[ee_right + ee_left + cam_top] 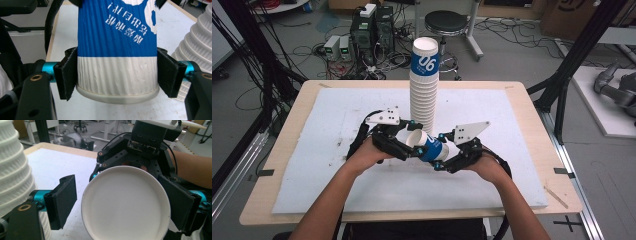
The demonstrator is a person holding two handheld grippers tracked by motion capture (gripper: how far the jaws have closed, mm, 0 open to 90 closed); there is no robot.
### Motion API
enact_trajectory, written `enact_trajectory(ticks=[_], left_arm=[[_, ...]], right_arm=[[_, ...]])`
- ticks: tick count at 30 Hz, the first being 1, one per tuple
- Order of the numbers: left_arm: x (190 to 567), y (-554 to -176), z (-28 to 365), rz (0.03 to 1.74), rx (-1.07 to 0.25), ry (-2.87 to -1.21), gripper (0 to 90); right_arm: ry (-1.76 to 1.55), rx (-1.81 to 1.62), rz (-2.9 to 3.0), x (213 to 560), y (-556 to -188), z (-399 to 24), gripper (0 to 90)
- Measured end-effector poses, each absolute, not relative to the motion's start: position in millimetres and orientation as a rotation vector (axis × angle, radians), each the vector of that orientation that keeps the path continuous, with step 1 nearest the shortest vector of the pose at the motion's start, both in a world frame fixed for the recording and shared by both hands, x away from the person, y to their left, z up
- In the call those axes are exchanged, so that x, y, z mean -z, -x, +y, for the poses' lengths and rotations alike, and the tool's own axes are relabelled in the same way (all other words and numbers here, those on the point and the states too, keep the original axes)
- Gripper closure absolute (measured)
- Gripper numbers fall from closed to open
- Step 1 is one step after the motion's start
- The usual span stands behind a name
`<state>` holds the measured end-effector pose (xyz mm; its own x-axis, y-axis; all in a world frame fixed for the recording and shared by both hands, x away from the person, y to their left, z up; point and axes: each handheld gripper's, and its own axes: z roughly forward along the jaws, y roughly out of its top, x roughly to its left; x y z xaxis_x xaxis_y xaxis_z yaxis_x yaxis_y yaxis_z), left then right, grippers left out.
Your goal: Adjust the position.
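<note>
Blue-white paper cup (pixel 117 50) gripped by right tongs (pixel 117 75), left tongs (pixel 120 202) open, prob. clear of rim.

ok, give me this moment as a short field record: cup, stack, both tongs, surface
cup: blue-and-white ribbed paper cup, lying sideways above the mat, between both tongs
right tongs: pads pressed on the cup's white rim end
left tongs: open around the cup's base end, left pad clear of it
stack: tall stack of paper cups, upright just behind
surface: white mat on a wooden table
</note>
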<state>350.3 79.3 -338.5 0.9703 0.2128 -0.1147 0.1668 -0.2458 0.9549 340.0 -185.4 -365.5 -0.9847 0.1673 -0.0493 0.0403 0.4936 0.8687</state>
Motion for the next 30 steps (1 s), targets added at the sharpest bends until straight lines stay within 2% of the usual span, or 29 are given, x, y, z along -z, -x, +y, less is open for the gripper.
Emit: enact_trajectory(ticks=[7, 11, 12, 13, 14, 17, 18, 21, 26, 30], left_arm=[[334.7, -349.3, 86.7, 0.273, -0.066, -1.799, 16.8], [338.1, -349.2, 84.2, 0.258, -0.051, -1.850, 17.2], [339.6, -349.0, 82.5, 0.241, -0.039, -1.865, 20.8], [340.6, -348.5, 81.1, 0.222, -0.026, -1.871, 20.8], [341.0, -347.8, 80.2, 0.197, -0.026, -1.875, 28.3], [341.6, -348.6, 79.3, 0.185, -0.010, -1.862, 29.2], [341.9, -349.5, 80.2, 0.197, 0.002, -1.838, 28.8], [343.1, -350.4, 83.2, 0.207, -0.016, -1.812, 28.9], [349.4, -349.6, 92.8, 0.210, 0.000, -1.647, 29.5], [349.2, -348.1, 91.4, 0.196, -0.008, -1.627, 29.6]], right_arm=[[-0.189, -1.518, 2.593, 365.0, -341.6, -188.6, 27.5], [-0.192, -1.522, 2.589, 364.5, -341.5, -188.7, 27.6], [-0.180, -1.526, 2.589, 363.9, -340.8, -188.9, 27.6], [-0.180, -1.526, 2.589, 363.9, -340.8, -188.9, 27.6], [-0.171, -1.506, 2.597, 363.7, -340.4, -189.6, 27.7], [-0.161, -1.502, 2.599, 363.0, -340.0, -192.2, 27.1], [-0.175, -1.521, 2.585, 362.8, -339.7, -192.8, 22.3], [-0.245, -1.588, 2.538, 361.7, -340.5, -193.4, 19.2], [-0.362, -1.795, 2.435, 357.6, -341.9, -206.8, 18.0], [-0.358, -1.800, 2.449, 362.4, -341.4, -202.4, 17.0]])
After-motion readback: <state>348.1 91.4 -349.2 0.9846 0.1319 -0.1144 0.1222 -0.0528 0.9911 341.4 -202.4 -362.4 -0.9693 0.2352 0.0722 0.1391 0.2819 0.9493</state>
